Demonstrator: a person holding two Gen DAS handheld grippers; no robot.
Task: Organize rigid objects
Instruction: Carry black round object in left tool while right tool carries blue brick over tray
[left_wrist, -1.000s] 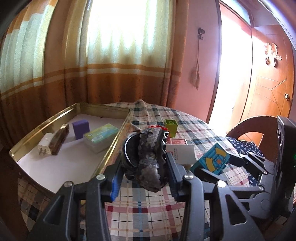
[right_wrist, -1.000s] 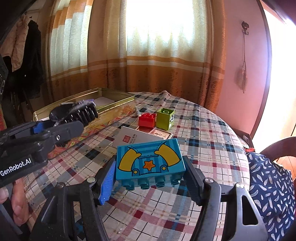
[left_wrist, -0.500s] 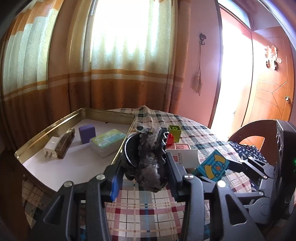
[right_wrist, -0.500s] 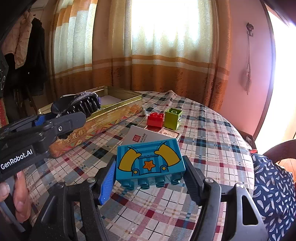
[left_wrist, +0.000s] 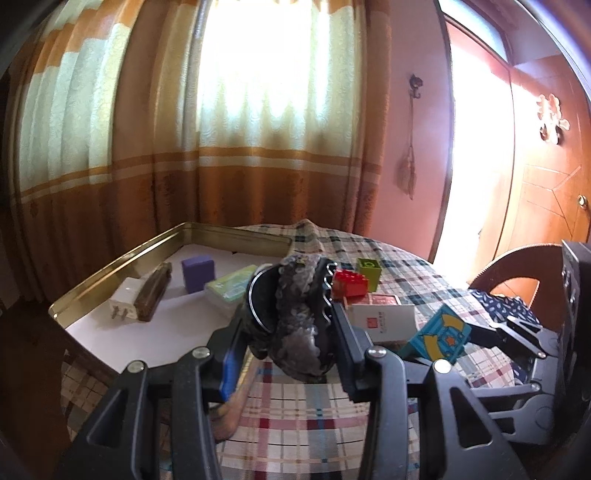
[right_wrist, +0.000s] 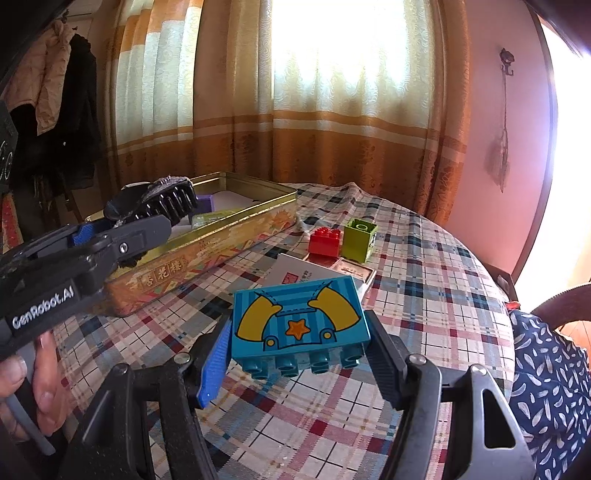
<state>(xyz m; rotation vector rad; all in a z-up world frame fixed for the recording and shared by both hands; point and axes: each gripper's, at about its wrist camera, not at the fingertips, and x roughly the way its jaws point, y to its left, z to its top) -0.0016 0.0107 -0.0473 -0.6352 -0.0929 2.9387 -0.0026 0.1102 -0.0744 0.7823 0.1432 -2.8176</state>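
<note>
Hair claw clip (left_wrist: 295, 317), black with toothed plastic and a fuzzy grey covering, is sitting pinched in the left gripper (left_wrist: 288, 332), hovering at the gold tin tray's (left_wrist: 122, 258) near corner. Blue studded toy brick (right_wrist: 299, 325), glossy with yellow arms and an orange star, is being clamped by the right gripper (right_wrist: 299, 350) above the plaid tablecloth (right_wrist: 424, 266). Inside the tray are lying a white plug (left_wrist: 123, 301), a brown bar, a purple block (left_wrist: 197, 272) and a green-lidded box (left_wrist: 231, 291). Compared with a second ago, both grips are holding unchanged.
</note>
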